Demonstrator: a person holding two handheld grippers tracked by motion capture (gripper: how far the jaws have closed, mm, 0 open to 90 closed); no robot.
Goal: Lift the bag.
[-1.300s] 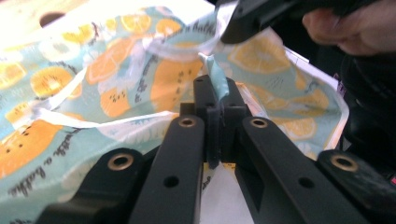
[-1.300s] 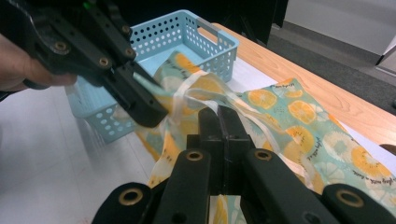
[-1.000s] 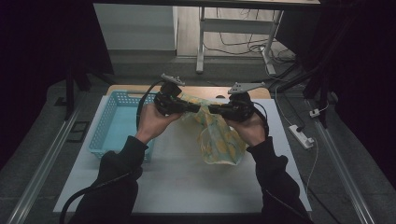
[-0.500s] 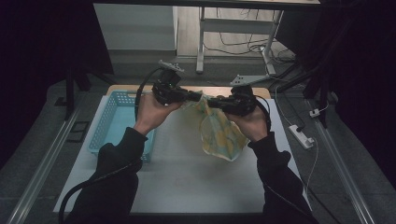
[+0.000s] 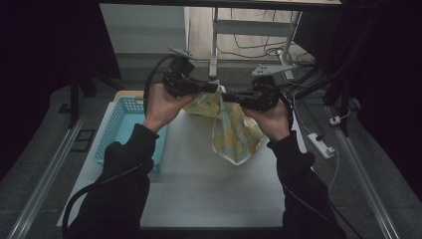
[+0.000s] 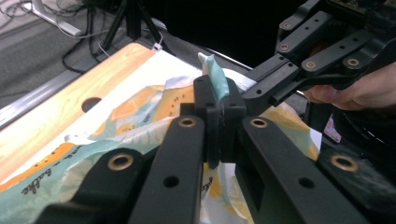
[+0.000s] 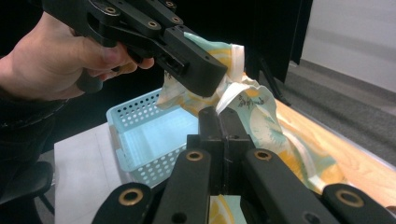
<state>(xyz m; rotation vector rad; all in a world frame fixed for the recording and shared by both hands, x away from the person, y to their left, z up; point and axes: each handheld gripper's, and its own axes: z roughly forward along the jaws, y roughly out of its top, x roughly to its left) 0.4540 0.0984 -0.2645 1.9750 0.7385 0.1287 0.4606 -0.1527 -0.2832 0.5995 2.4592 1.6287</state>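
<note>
Both grippers [image 5: 219,93] higher, clamped on patterned cloth [image 5: 234,134]; teal hem [image 6: 215,77] in left gripper view.

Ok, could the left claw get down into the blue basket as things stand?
Probably not yet. The left claw is shut on the patterned cloth, which the right claw also grips. The blue basket lies open below, nothing over it.

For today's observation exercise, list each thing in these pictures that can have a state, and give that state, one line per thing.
Left gripper: shut on the cloth's top edge.
Right gripper: shut on the cloth, close beside the left one.
Patterned cloth: held up, hanging crumpled above the table.
Blue basket: upright on the table, nothing visible inside.
White table mat: lying flat.
</note>
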